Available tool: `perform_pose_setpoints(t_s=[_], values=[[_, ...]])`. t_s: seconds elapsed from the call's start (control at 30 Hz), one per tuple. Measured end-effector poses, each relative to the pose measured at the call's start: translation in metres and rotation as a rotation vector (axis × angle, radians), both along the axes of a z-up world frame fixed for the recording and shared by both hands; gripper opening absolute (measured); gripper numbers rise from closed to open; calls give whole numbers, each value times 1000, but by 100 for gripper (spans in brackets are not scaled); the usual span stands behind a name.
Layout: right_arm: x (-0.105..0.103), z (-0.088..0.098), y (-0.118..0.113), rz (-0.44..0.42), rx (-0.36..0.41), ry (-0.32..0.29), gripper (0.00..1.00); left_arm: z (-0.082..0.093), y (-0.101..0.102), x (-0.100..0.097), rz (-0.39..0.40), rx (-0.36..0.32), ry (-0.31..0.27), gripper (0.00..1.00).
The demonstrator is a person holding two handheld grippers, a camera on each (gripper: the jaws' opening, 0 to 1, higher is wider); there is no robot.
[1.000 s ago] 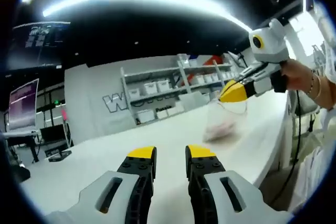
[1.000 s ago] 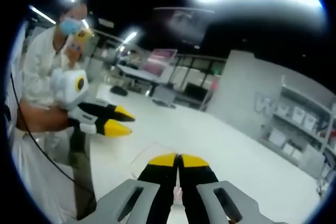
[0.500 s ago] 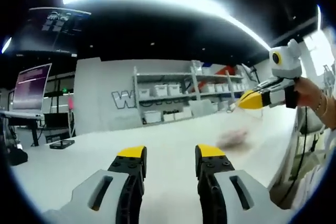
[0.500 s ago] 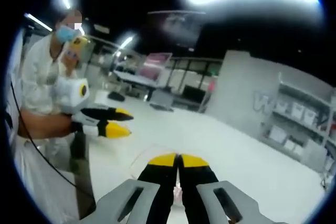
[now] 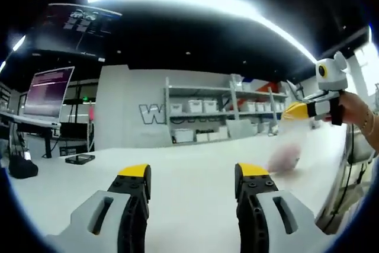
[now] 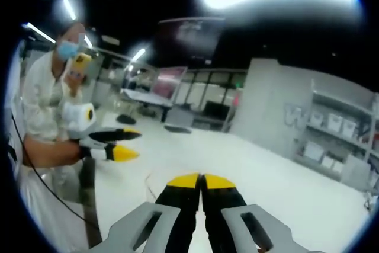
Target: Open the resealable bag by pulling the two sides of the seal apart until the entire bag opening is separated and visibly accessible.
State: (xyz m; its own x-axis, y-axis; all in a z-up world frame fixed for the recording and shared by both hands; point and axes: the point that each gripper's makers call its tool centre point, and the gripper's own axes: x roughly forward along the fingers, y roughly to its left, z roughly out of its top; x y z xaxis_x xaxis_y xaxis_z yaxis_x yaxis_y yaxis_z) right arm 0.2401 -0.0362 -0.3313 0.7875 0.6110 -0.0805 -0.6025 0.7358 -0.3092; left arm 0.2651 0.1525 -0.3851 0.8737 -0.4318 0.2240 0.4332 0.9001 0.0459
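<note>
The clear resealable bag [image 5: 283, 157], with something pink inside, hangs blurred over the white table at the right of the left gripper view. My right gripper [image 5: 298, 111] holds it from above by its top edge. In the right gripper view my right gripper [image 6: 201, 181] has its yellow-tipped jaws pressed together, and a thin clear edge of the bag [image 6: 149, 186] shows just left of them. My left gripper [image 5: 192, 175] is open with nothing between its jaws, well short of the bag. It also appears as the left gripper [image 6: 123, 144] at the left, jaws apart.
The white table [image 5: 177, 182] spreads wide under both grippers. Shelves with white bins [image 5: 201, 117] stand at the back wall, and a monitor [image 5: 47, 87] stands at the left. A person in a white coat [image 6: 44, 99] stands at the table's edge.
My left gripper's jaws have spread wider. The right gripper with the hanging bag sits farther to the right and looks smaller in the left gripper view. It stays shut.
</note>
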Motion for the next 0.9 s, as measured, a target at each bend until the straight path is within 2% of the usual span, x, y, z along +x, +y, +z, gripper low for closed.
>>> perform_pose_setpoints(t_s=[0.2, 0.33, 0.57, 0.8, 0.87, 0.9], values=[[8, 11, -2, 1, 31, 6, 0, 4, 8, 2, 19, -30, -4, 69], [13, 17, -1, 4, 35, 5, 0, 5, 11, 4, 27, -32, -5, 71], [21, 27, -2, 9, 46, 8, 0, 5, 12, 6, -3, 3, 21, 72], [29, 29, 1, 13, 57, 19, 0, 15, 13, 7, -14, 5, 30, 75], [31, 30, 2, 12, 56, 21, 0, 15, 11, 7, -18, 23, 40, 75], [32, 30, 2, 11, 55, 21, 0, 11, 11, 8, -16, 55, 66, 75]])
